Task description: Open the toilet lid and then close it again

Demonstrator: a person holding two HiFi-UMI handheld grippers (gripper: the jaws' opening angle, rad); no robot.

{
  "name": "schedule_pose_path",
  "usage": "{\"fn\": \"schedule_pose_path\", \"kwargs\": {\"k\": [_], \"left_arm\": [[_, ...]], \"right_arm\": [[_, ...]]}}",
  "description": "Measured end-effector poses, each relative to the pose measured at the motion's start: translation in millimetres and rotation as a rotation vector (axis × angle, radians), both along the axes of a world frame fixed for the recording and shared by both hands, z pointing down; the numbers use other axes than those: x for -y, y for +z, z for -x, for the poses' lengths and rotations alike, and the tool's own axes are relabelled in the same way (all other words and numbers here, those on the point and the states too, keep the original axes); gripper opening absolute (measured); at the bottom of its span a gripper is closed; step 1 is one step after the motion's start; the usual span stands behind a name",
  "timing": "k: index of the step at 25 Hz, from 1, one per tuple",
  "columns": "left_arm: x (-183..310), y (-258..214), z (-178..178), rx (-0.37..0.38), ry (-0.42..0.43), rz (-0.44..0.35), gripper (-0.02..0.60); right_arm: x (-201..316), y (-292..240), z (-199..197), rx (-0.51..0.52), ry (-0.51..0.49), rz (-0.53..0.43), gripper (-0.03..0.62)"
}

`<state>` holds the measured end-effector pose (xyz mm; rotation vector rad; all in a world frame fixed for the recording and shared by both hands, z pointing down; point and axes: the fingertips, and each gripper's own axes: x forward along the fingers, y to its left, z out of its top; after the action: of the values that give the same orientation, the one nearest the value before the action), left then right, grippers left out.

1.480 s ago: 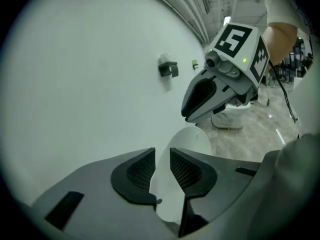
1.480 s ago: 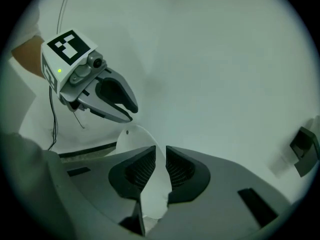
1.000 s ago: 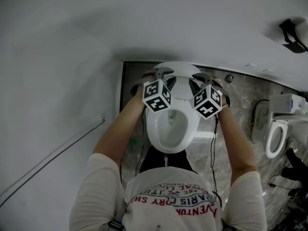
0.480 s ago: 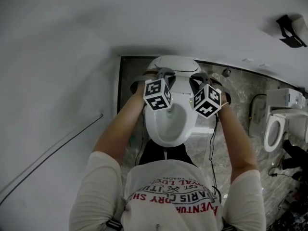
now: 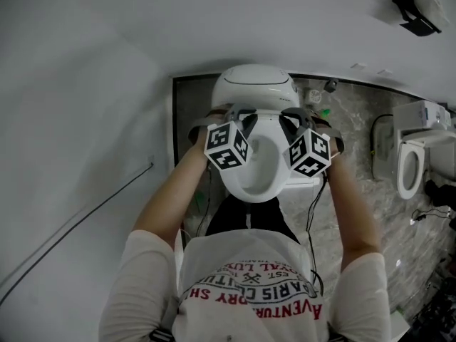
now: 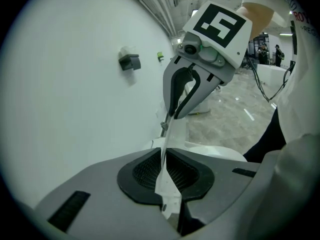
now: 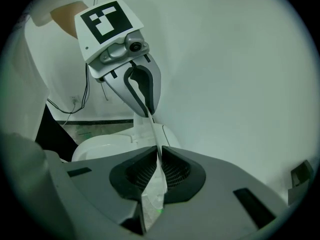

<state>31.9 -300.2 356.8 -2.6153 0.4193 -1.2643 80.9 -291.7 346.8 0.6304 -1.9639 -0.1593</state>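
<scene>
A white toilet [image 5: 255, 84] stands against the wall, its bowl rim [image 5: 246, 191] toward me. The thin white lid [image 5: 265, 121] is raised off the bowl, each side edge in one gripper. My left gripper [image 5: 237, 112] has the lid's edge [image 6: 167, 144] between its pads [image 6: 145, 171], and its jaws are closing on it. My right gripper [image 5: 296, 114] is shut on the opposite edge [image 7: 156, 139]. Each gripper view shows the lid edge-on, running to the other gripper: the right gripper [image 6: 173, 115] in the left view, the left gripper [image 7: 150, 115] in the right.
A plain white wall [image 5: 85, 120] rises at the left. A second toilet [image 5: 410, 166] stands at the right on the marble floor [image 5: 349, 191]. Cables [image 5: 311, 219] trail beside the bowl. A black fitting [image 5: 413, 6] hangs on the wall at the upper right.
Both grippers have come away from the tank toward me with the lid between them. The tank top now shows behind them.
</scene>
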Motion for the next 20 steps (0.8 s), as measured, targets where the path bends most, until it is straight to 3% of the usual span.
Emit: {"fn": "schedule_pose_path", "kwargs": {"k": [4, 9, 20], "left_arm": [[-35, 4, 11, -0.032, 0.025, -0.018, 0.038], [-80, 17, 24, -0.077, -0.017, 0.004, 0.043], [-176, 52, 24, 0.025, -0.007, -0.029, 0.048]], "right_arm": [[-35, 5, 10, -0.010, 0.014, -0.034, 0.017], [-81, 19, 23, -0.021, 0.012, -0.035, 0.017], [-179, 54, 24, -0.060, -0.037, -0.034, 0.017]]}}
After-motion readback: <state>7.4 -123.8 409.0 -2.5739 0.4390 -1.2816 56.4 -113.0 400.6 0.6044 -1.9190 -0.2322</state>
